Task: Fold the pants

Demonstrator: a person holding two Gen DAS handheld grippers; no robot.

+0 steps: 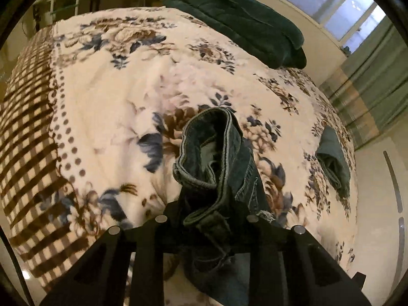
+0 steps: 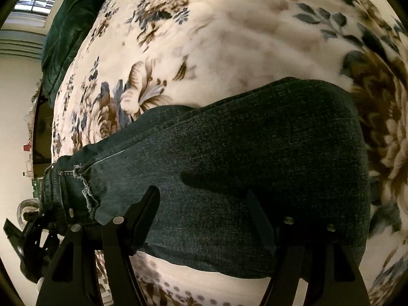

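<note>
1. Denim: dark jeans (image 2: 229, 140) on the floral bed blanket (image 1: 114, 89), near one edge of the bed, one end raised above it.
2. Left gripper (image 1: 206, 219) clamped on a bunched, hemmed end of the jeans, thick stitched folds standing up between its fingers (image 1: 161, 219).
3. Right gripper (image 2: 204, 204) spread wide over the flat part of the jeans, fingers (image 2: 150, 199) on or just above the cloth and pinching nothing; contact impossible to tell.
4. Probably heavy for cloth, soft but fairly stiff at seams and hems; likely to sag and drag under its own weight, not slippery, not fragile.
5. Best taken at a hem, a seam or the waistband, where layers are thick; frayed threads at a seam near the left gripper, a poor spot to pull.
6. Dark green folded cloth (image 1: 242, 25) toward the far corner of the bed, another small folded piece (image 1: 334, 163) by the side edge.
7. No brand, label or readable writing visible.
</note>
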